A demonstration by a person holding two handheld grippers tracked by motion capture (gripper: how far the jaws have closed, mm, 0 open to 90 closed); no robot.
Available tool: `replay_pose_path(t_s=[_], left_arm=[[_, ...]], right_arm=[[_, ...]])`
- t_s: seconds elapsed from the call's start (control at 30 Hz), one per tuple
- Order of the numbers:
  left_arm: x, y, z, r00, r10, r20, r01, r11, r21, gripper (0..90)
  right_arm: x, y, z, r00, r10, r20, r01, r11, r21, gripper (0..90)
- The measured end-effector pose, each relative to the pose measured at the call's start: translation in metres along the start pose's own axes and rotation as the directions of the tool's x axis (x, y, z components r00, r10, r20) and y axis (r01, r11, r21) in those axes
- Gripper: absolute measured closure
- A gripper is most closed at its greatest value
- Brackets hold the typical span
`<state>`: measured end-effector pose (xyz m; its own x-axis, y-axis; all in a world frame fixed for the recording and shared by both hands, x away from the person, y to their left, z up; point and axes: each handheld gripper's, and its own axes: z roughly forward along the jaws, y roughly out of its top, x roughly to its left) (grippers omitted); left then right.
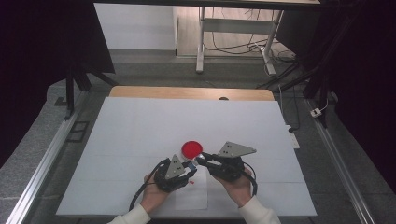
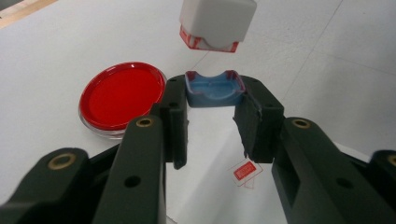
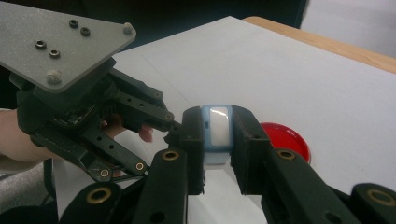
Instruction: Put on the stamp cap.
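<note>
Two small plastic pieces of one stamp, each pinched in its own tool: blue cap (image 2: 214, 88) clamped at the tips of the left tool (image 2: 211, 109), white stamp body (image 3: 218, 132) clamped in the right tool (image 3: 217, 140) just above and beyond that cap. Probably light, rigid and smooth, so likely to slip or twist; best gripped across the flat sides. Red ink pad (image 1: 192, 148) on the desk (image 1: 140, 130) just ahead of both tools.

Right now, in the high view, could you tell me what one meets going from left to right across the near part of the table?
Left gripper → red round dish → right gripper, with the dish lying a little farther back than both.
</note>
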<state>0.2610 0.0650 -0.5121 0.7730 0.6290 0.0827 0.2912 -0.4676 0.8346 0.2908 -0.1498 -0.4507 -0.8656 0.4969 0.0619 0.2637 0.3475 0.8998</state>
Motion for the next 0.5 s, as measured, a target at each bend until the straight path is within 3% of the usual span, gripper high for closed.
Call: replay_pose_path(t_s=[0.5], left_arm=[[-0.002, -0.0004, 0.0013, 0.9983, 0.03, -0.05, -0.03, 0.9995, -0.004, 65.2]], right_arm=[[0.0062, -0.0018, 0.0082, 0.9942, 0.105, 0.024, -0.106, 0.994, 0.014, 74.7]])
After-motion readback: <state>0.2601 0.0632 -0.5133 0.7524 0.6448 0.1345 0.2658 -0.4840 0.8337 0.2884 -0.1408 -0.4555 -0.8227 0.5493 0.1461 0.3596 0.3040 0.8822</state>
